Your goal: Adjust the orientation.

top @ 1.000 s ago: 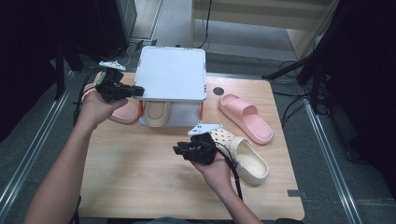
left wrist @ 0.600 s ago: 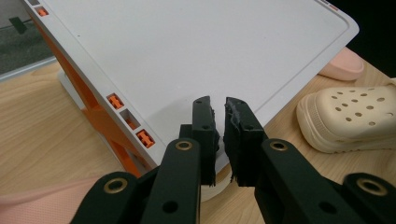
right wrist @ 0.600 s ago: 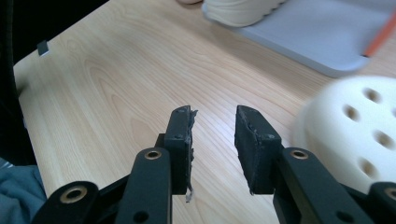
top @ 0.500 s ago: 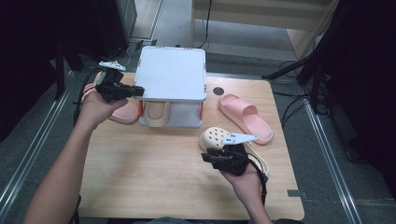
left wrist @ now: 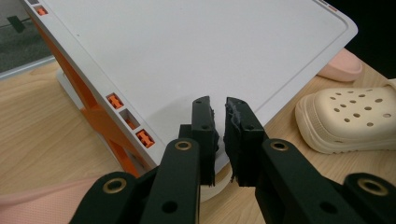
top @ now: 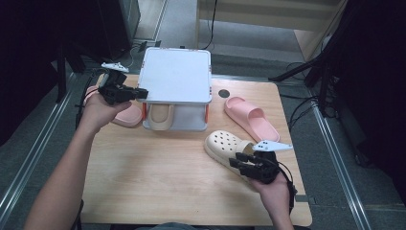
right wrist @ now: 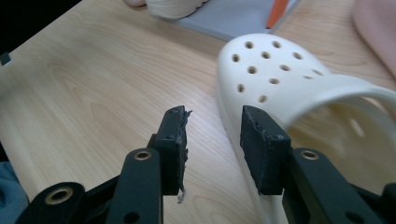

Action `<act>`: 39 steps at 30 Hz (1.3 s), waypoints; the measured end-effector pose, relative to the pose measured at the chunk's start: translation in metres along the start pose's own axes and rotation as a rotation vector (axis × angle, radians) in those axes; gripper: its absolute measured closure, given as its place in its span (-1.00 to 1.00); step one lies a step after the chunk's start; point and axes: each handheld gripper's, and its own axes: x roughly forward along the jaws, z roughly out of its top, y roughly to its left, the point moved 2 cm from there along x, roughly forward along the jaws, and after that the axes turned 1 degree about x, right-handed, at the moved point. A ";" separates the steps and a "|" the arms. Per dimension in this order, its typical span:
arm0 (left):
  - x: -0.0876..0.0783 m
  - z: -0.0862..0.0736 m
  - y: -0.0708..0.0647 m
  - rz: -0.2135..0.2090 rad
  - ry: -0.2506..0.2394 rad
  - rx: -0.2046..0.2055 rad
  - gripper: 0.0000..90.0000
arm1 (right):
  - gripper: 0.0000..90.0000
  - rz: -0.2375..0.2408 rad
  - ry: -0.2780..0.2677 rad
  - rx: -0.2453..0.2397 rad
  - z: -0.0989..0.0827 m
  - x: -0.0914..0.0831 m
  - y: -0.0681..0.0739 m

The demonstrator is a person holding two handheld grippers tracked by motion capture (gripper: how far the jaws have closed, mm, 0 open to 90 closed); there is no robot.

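A cream clog (top: 222,143) lies on the wooden table (top: 158,177), toe toward a white two-level rack (top: 177,72). My right gripper (top: 237,163) sits at the clog's near side by its heel. In the right gripper view the jaws (right wrist: 212,123) stand open and have just been opening; bare wood shows between them, and the clog (right wrist: 280,79) lies just past the right jaw. My left gripper (top: 142,93) hovers at the rack's left front corner. Its jaws (left wrist: 219,105) are shut to a thin slit with nothing in them, over the rack top (left wrist: 187,46).
A second cream shoe (top: 160,115) sits on the rack's lower level. One pink slide (top: 251,117) lies right of the rack, another (top: 125,115) left of it under my left hand. Bare table stretches in front of the rack; dark floor and cables surround it.
My right hand has moved right, from in front of the clog's toe to beside its heel, and its jaws have spread wider. The left hand has stayed at the rack corner.
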 end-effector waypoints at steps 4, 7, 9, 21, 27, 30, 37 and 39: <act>0.000 0.000 0.000 -0.002 -0.002 -0.001 0.82 | 0.40 0.023 -0.009 0.011 -0.001 -0.005 -0.006; 0.000 0.000 0.000 -0.003 -0.002 -0.001 0.82 | 0.39 -0.007 -0.012 0.007 -0.002 -0.011 -0.007; 0.000 0.000 0.000 -0.002 0.000 -0.001 0.82 | 0.39 -0.036 -0.007 0.010 -0.005 -0.017 -0.012; 0.001 0.001 -0.003 0.020 0.001 0.012 0.80 | 0.36 0.000 0.082 0.021 -0.009 0.009 -0.022; -0.003 0.005 -0.006 -0.027 -0.017 -0.022 0.58 | 0.68 0.018 0.142 0.030 -0.006 0.027 -0.032; -0.008 0.008 -0.012 -0.022 -0.028 -0.017 0.46 | 0.72 0.037 0.144 0.036 -0.004 0.027 -0.033; -0.017 -0.001 -0.034 -0.001 -0.006 0.023 0.52 | 0.74 0.035 0.088 0.064 0.009 0.025 -0.018; -0.017 -0.006 -0.041 -0.001 0.006 0.039 0.57 | 0.74 0.038 0.080 0.055 0.012 0.027 -0.012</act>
